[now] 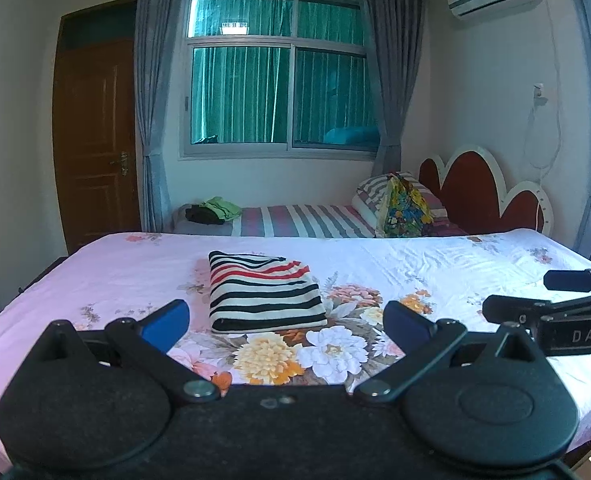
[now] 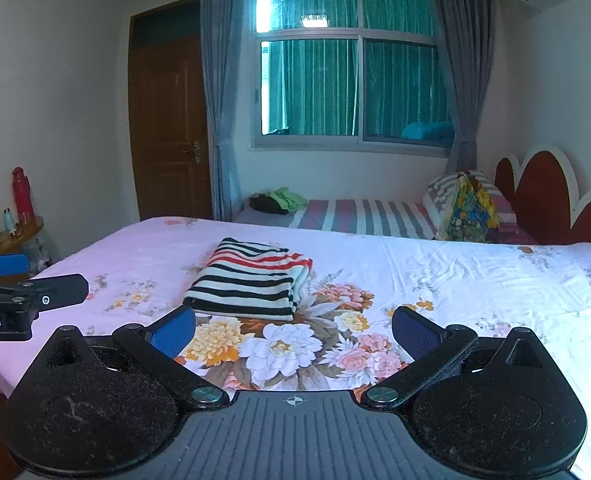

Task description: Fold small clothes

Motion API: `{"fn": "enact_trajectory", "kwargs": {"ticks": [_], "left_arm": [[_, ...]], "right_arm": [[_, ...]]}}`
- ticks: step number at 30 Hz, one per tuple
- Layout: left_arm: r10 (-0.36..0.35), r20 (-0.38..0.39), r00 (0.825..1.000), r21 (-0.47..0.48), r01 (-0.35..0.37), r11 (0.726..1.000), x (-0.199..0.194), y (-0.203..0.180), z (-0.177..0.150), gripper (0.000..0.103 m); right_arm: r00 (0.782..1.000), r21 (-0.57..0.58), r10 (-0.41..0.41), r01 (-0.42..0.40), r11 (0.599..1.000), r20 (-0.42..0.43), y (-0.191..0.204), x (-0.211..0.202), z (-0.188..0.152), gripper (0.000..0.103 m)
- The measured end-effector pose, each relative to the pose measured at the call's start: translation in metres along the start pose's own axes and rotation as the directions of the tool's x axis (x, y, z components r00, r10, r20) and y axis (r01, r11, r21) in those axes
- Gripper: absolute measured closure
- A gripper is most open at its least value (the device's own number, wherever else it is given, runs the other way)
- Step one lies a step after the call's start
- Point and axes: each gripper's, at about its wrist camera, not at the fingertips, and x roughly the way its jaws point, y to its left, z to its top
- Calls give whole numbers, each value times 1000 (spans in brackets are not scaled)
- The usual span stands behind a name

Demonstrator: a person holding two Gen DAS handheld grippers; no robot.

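Both tongs, left gripper (image 1: 285, 322) and right gripper (image 2: 293, 330), hang released and empty. The striped garment (image 1: 265, 290), folded on the bed (image 1: 455, 272), sits at frame centre, just above the left gripper's tips. In the right view it lies up-left, long axis running away; the left looks nearer.

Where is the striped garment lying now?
The folded striped garment lies on the floral bedsheet, just beyond the printed flowers, ahead of both open hand-held grippers, left of centre in both views.
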Motion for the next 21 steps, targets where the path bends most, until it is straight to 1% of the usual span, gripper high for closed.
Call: {"fn": "enact_trajectory", "kwargs": {"ticks": [11,21], "left_arm": [[22,-4,1000,-2,-22,1000,2,5,0,0],[15,0,1000,8,-15,1000,2,4,1,0]], "right_arm": [[999,-1,35,-35,999,-2,0,14,3,0],[999,15,36,-36,999,-1,-5,16,2,0]]}}
